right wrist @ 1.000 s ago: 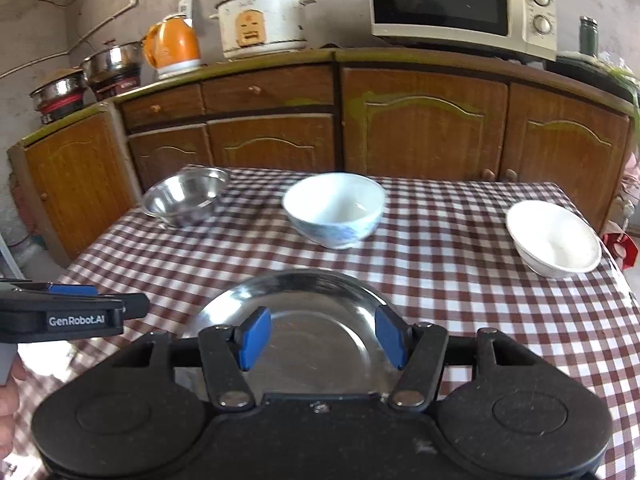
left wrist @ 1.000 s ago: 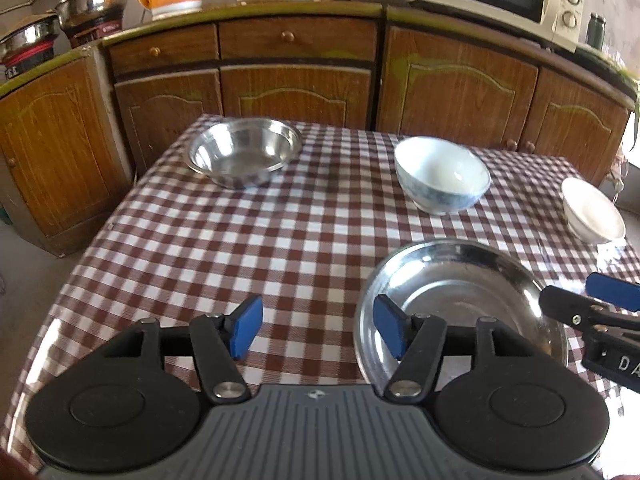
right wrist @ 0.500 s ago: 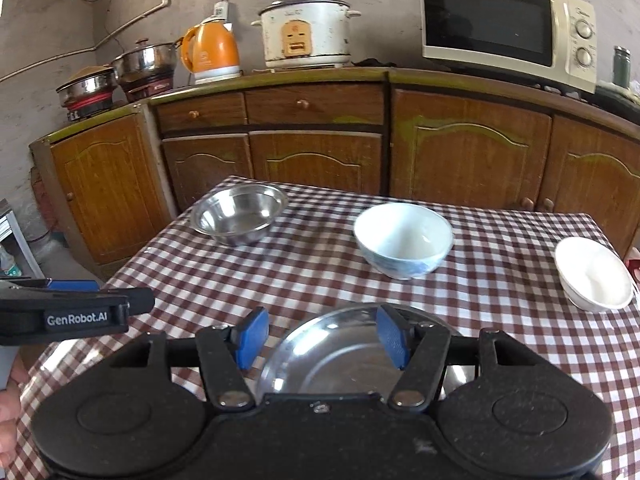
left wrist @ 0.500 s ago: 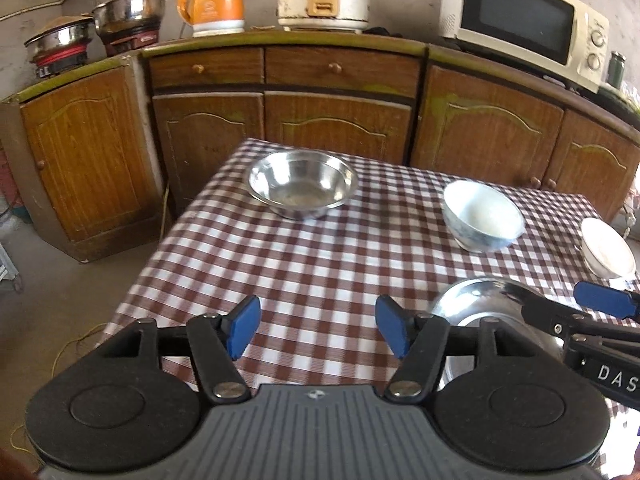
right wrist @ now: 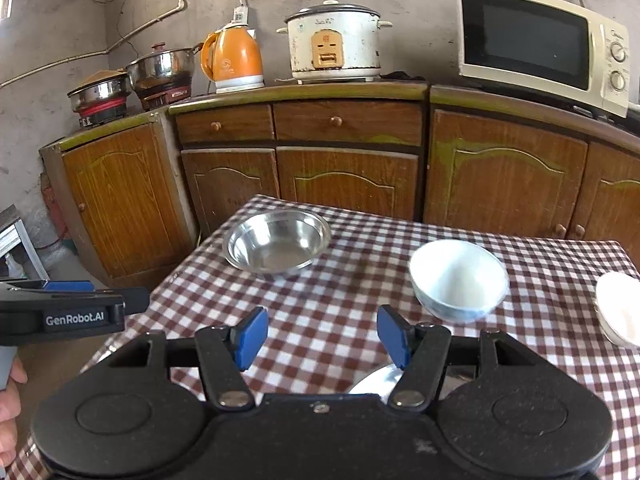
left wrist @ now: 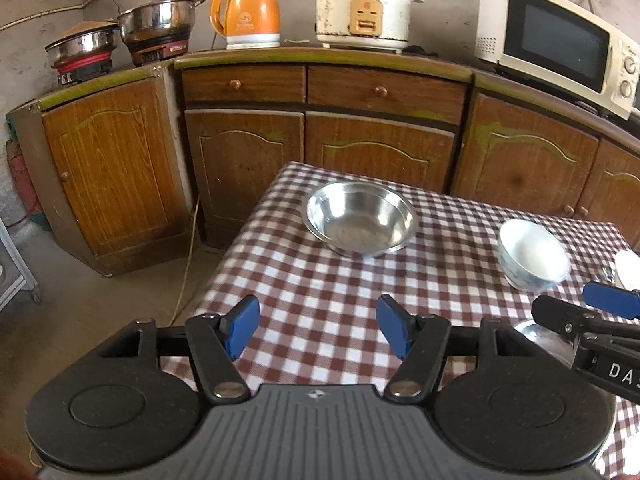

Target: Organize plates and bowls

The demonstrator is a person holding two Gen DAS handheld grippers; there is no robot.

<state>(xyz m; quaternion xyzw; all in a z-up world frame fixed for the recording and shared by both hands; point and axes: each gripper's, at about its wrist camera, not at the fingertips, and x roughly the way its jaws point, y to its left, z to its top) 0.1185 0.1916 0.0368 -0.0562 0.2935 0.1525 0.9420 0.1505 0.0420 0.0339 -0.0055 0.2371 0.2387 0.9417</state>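
An orange kettle point(right wrist: 232, 62), a white rice cooker point(right wrist: 334, 42) and a microwave point(right wrist: 540, 42) stand on the far wooden cabinets point(right wrist: 348, 168). Two steel pots point(right wrist: 132, 78) sit at far left.

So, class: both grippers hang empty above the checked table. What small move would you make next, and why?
Probably carry the left gripper forward toward the steel bowl. Its jaws stand open with only tablecloth between them, and that bowl sits straight ahead of it, apart from the blue-and-white bowl, the white bowl and the steel plate near the right gripper, so nothing is stacked.
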